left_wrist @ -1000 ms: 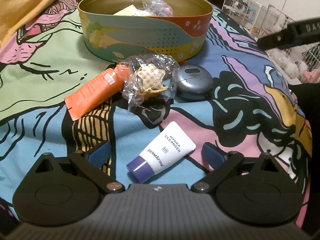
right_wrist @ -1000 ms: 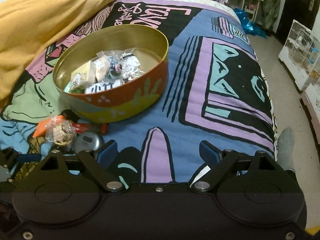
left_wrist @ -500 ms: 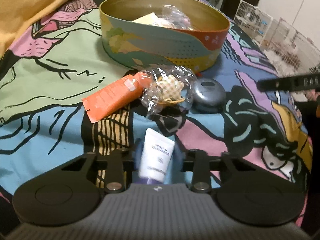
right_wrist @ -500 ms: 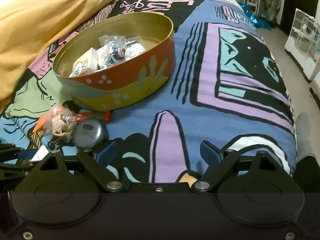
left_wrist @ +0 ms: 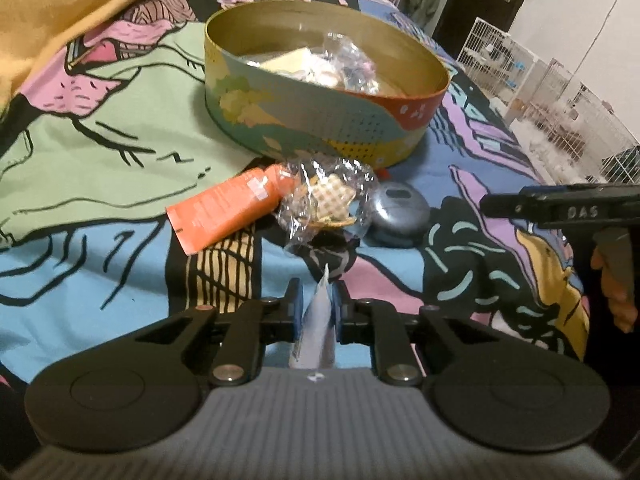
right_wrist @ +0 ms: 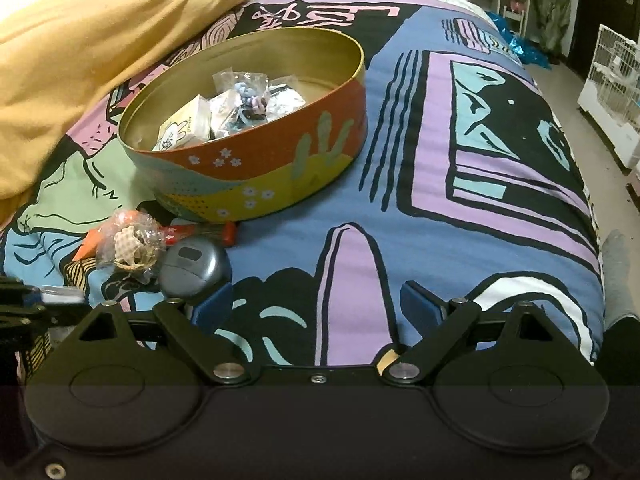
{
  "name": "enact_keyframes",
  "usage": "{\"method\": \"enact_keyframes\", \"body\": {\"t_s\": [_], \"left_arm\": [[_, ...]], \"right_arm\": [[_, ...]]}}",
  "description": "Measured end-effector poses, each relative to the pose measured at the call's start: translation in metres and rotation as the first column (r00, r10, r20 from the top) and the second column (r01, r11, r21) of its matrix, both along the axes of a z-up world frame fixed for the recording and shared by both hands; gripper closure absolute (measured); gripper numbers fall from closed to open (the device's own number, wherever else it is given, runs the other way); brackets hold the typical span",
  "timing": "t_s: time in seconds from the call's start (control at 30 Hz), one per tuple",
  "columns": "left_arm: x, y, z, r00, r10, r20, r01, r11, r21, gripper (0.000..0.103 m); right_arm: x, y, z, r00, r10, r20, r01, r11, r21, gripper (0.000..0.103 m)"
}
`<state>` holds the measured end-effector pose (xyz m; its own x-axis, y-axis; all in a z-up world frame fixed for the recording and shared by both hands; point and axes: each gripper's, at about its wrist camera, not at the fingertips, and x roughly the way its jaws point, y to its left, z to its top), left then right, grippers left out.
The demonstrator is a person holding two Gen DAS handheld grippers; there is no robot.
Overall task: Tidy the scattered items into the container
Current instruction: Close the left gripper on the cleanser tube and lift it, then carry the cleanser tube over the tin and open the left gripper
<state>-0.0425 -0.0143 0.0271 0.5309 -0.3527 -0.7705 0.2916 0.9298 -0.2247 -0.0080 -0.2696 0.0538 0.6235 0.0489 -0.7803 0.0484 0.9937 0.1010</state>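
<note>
Since a second ago the left gripper [left_wrist: 316, 316] has closed on the white tube [left_wrist: 318, 328], which then lay flat on the bedspread between its spread fingers; now the fingers pinch it and it stands on edge between the blue pads, lifted off the cover. Over the same second the right gripper [right_wrist: 316, 304] has come lower, so the tin [right_wrist: 256, 168] looks nearer in its view.

Its fingers are spread wide with nothing between them, only the patterned bedspread [right_wrist: 460, 208] below. Just off its left finger lies the grey case [right_wrist: 194, 270], close to touching the pad.

On the bed, the tin sits open beyond the loose items, already holding a small white box [right_wrist: 184, 130] and some clear packets [right_wrist: 248, 100]. In front of it lie the orange tube [left_wrist: 228, 210], a clear bag with a star-shaped thing inside [left_wrist: 328, 204] resting partly over the tube's cap end, and the grey case just beside the bag. A thin red item [right_wrist: 200, 232] lies right at the foot of the tin. A yellow blanket [right_wrist: 92, 48] is heaped along the far left side of the bed.
</note>
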Motion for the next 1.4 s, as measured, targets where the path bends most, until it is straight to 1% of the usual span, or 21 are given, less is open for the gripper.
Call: {"method": "enact_keyframes", "body": {"t_s": [0.1, 0.13, 0.17, 0.3, 0.33, 0.37, 0.4, 0.43, 0.5, 0.57, 0.6, 0.67, 0.73, 0.77, 0.8, 0.83, 0.87, 0.9, 1.03, 1.27, 1.4], "left_arm": [[0.000, 0.002, 0.009, 1.000, 0.009, 0.017, -0.009, 1.000, -0.004, 0.088], [0.000, 0.003, 0.012, 1.000, 0.011, 0.023, -0.010, 1.000, -0.008, 0.091], [0.001, 0.004, 0.016, 1.000, 0.009, 0.029, -0.009, 1.000, -0.014, 0.102], [0.001, 0.003, 0.028, 0.998, 0.000, 0.064, 0.000, 1.000, 0.000, 0.102], [0.002, 0.004, 0.029, 0.998, -0.003, 0.060, 0.004, 1.000, -0.009, 0.102], [0.005, 0.006, 0.028, 0.999, -0.007, 0.037, 0.008, 1.000, -0.023, 0.100], [0.006, 0.009, 0.025, 1.000, 0.011, 0.014, -0.011, 0.999, -0.033, 0.085], [0.007, 0.011, 0.023, 1.000, 0.022, 0.002, -0.022, 0.999, -0.031, 0.075], [0.004, 0.011, 0.020, 1.000, 0.023, -0.014, -0.023, 1.000, -0.011, 0.037], [-0.003, 0.007, 0.016, 1.000, -0.003, -0.003, 0.004, 1.000, 0.015, 0.034], [-0.005, 0.003, 0.014, 1.000, -0.026, -0.011, 0.027, 0.999, 0.036, 0.033], [-0.006, -0.004, 0.006, 0.998, -0.051, -0.036, 0.053, 0.997, 0.051, 0.033], [-0.005, -0.010, -0.004, 0.996, -0.059, -0.061, 0.063, 0.995, 0.072, 0.033], [-0.004, -0.013, -0.010, 0.996, -0.060, -0.072, 0.066, 0.994, 0.086, 0.038], [-0.002, -0.015, -0.016, 0.994, -0.065, -0.089, 0.073, 0.992, 0.100, 0.063], [-0.001, -0.017, -0.022, 0.993, -0.067, -0.100, 0.079, 0.990, 0.118, 0.071], [-0.001, -0.017, -0.023, 0.994, -0.065, -0.087, 0.076, 0.989, 0.127, 0.080], [0.000, -0.016, -0.022, 0.994, -0.064, -0.085, 0.074, 0.990, 0.120, 0.082], [0.000, -0.013, -0.014, 0.996, -0.063, -0.063, 0.069, 0.992, 0.103, 0.083], [-0.003, -0.005, 0.015, 0.999, -0.039, 0.002, 0.039, 0.997, 0.066, 0.083], [-0.002, 0.000, 0.028, 0.999, -0.024, 0.033, 0.022, 0.998, 0.060, 0.083]], "right_arm": [[0.000, 0.003, -0.001, 1.000, 0.009, 0.000, -0.009, 1.000, -0.007, 0.012], [-0.001, 0.003, -0.001, 1.000, 0.011, 0.002, -0.011, 1.000, -0.009, 0.012], [-0.001, 0.004, -0.001, 1.000, 0.014, 0.003, -0.014, 1.000, -0.011, 0.012], [-0.001, 0.005, -0.001, 1.000, 0.016, 0.003, -0.016, 1.000, -0.009, 0.012], [-0.001, 0.004, -0.001, 1.000, 0.016, 0.003, -0.016, 1.000, -0.008, 0.012], [-0.002, 0.004, -0.001, 1.000, 0.015, 0.005, -0.015, 1.000, -0.007, 0.012], [-0.002, 0.004, 0.000, 1.000, 0.014, 0.006, -0.014, 1.000, -0.007, 0.012], [-0.003, 0.004, 0.000, 1.000, 0.013, 0.008, -0.013, 1.000, -0.005, 0.012], [-0.004, 0.003, 0.001, 1.000, 0.011, 0.012, -0.011, 1.000, -0.002, 0.012], [-0.004, 0.003, 0.002, 1.000, 0.009, 0.015, -0.009, 1.000, 0.002, 0.012], [-0.004, 0.003, 0.001, 1.000, 0.009, 0.015, -0.010, 1.000, 0.003, 0.012], [-0.003, 0.004, 0.001, 1.000, 0.012, 0.013, -0.012, 1.000, 0.003, 0.012], [-0.002, 0.005, 0.000, 1.000, 0.016, 0.008, -0.016, 1.000, 0.002, 0.012], [-0.002, 0.005, 0.000, 1.000, 0.017, 0.008, -0.017, 1.000, 0.001, 0.012], [-0.003, 0.005, 0.000, 1.000, 0.018, 0.009, -0.018, 1.000, 0.000, 0.012], [-0.003, 0.005, 0.000, 1.000, 0.017, 0.011, -0.017, 1.000, -0.001, 0.012], [-0.003, 0.005, 0.001, 1.000, 0.016, 0.013, -0.016, 1.000, 0.000, 0.012], [-0.004, 0.004, 0.001, 1.000, 0.013, 0.013, -0.013, 1.000, 0.003, 0.012], [-0.003, 0.003, 0.000, 1.000, 0.008, 0.012, -0.008, 1.000, 0.007, 0.012], [-0.003, 0.006, -0.001, 1.000, 0.022, 0.008, -0.022, 1.000, 0.002, 0.012], [-0.002, 0.007, -0.002, 1.000, 0.024, 0.004, -0.024, 1.000, 0.003, 0.012]]}}
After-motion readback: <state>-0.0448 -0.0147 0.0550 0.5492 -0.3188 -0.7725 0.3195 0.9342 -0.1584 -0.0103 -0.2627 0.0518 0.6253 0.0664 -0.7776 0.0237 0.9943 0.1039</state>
